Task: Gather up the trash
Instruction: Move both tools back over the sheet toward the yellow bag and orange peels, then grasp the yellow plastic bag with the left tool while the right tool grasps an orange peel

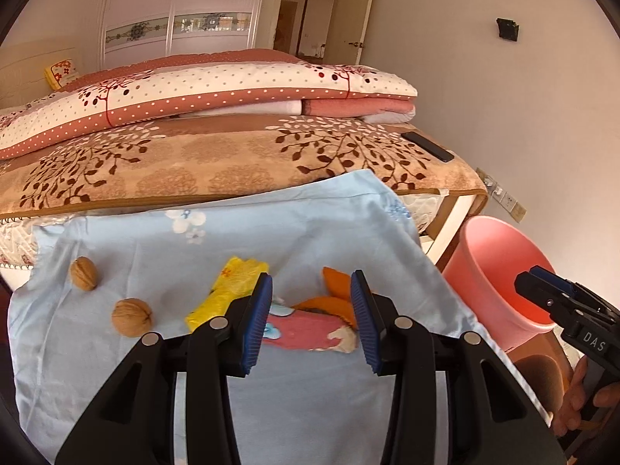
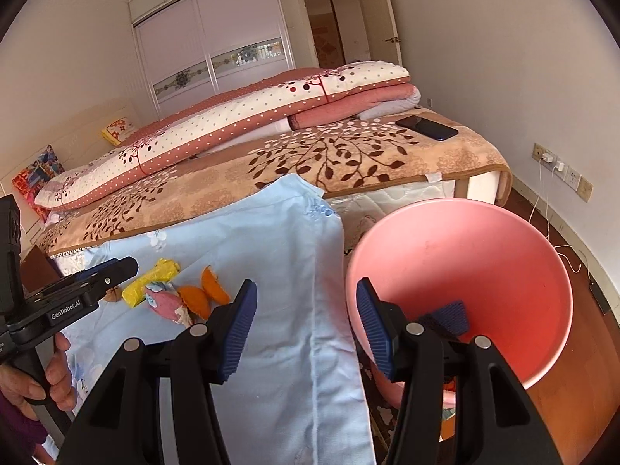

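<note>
Trash lies on a light blue cloth (image 1: 162,255): a pink wrapper (image 1: 306,329), orange peels (image 1: 337,290), a yellow wrapper (image 1: 228,290) and two walnuts (image 1: 83,273) (image 1: 131,317). My left gripper (image 1: 312,321) is open, its jaws on either side of the pink wrapper and above it. My right gripper (image 2: 306,329) is open and empty, over the cloth's edge beside the pink bin (image 2: 484,255). The trash also shows in the right wrist view: the pink wrapper (image 2: 166,304), peels (image 2: 213,290) and yellow wrapper (image 2: 151,279).
The cloth lies at the foot of a bed with a brown leaf-patterned blanket (image 1: 232,162) and a folded dotted quilt (image 1: 193,89). A black phone (image 2: 426,127) lies on the blanket. The pink bin (image 1: 500,271) stands on the floor to the right; wall sockets with cables (image 2: 558,166) are behind it.
</note>
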### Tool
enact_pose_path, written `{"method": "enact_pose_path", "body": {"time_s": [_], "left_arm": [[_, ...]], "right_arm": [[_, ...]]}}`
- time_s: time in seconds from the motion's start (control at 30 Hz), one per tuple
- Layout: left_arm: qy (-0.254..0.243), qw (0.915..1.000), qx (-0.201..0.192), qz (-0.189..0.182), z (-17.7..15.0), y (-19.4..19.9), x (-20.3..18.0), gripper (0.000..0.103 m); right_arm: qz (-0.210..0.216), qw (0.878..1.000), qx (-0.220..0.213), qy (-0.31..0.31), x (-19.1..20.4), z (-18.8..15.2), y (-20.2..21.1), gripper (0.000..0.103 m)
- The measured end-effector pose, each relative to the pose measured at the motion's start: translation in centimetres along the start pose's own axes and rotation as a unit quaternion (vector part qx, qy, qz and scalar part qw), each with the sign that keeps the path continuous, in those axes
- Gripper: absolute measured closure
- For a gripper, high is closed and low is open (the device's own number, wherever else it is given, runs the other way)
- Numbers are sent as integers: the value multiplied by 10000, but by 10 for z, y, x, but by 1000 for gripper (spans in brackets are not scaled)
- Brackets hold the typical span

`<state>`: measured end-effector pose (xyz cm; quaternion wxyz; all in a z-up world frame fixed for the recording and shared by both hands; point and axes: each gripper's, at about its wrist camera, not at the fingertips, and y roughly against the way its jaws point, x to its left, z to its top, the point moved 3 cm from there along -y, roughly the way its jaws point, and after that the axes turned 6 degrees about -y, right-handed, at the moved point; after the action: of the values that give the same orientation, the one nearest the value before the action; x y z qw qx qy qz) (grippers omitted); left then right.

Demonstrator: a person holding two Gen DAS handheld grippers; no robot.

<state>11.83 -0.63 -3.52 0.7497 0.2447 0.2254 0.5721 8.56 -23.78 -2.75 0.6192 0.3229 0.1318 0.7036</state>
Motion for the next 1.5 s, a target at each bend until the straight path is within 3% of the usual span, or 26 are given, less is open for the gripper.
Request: {"method": "enact_pose_path", "body": {"time_s": [0.33, 0.63, 0.7, 0.73, 0.8, 0.9, 1.3, 1.37, 1.5], "left_arm": [[132, 9983, 405, 406, -19, -19, 50, 61], [320, 9955, 826, 334, -30, -51, 68, 61], [442, 9957, 777, 241, -30, -50, 71, 63], [471, 9959, 749, 207, -30, -50, 72, 74], [477, 9961, 734, 139, -30, -49, 73, 84], [483, 9967, 648, 116, -30, -45, 72, 92], [683, 9973, 273, -38, -21, -19, 74, 96], [669, 9974, 276, -59, -21, -18, 72, 96], [689, 9973, 243, -117, -22, -13, 69, 96]], "right_arm": [[271, 9990, 344, 121, 21, -7, -30, 50], [642, 9953, 704, 160, 44, -5, -63, 50], [735, 9941, 781, 151, 50, -4, -71, 50], [782, 9934, 828, 150, 53, -4, -76, 50], [847, 9920, 917, 167, 59, -5, -84, 50], [893, 9904, 1027, 259, 69, -7, -96, 50], [869, 9844, 1449, 481, 85, -14, -141, 50], [951, 9826, 1538, 427, 85, -13, -144, 54], [1143, 9781, 1685, 420, 88, -13, -143, 75]]}}
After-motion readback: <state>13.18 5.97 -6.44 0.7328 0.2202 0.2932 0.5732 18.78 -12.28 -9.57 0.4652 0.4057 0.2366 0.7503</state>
